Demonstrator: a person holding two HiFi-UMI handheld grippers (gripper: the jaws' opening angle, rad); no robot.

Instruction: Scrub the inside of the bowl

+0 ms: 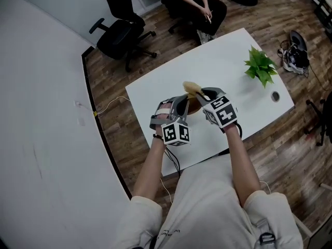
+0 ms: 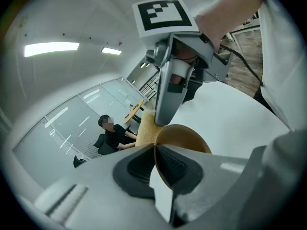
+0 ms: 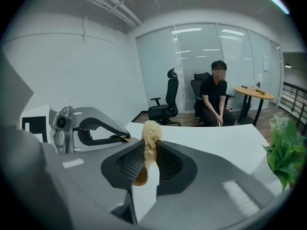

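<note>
A brown bowl is held up over the white table. My left gripper is shut on the bowl's rim; in the left gripper view the thin rim runs between its jaws and the bowl's hollow opens beyond. My right gripper is shut on a tan fibrous scrubber, whose tuft stands up between its jaws. The scrubber sits at the bowl's far rim, with the right gripper above it. The left gripper shows at the left of the right gripper view.
A green potted plant and a small dark round thing stand at the table's right end. Beyond the table are a black office chair and a seated person. Cables and gear lie on the wooden floor at the right.
</note>
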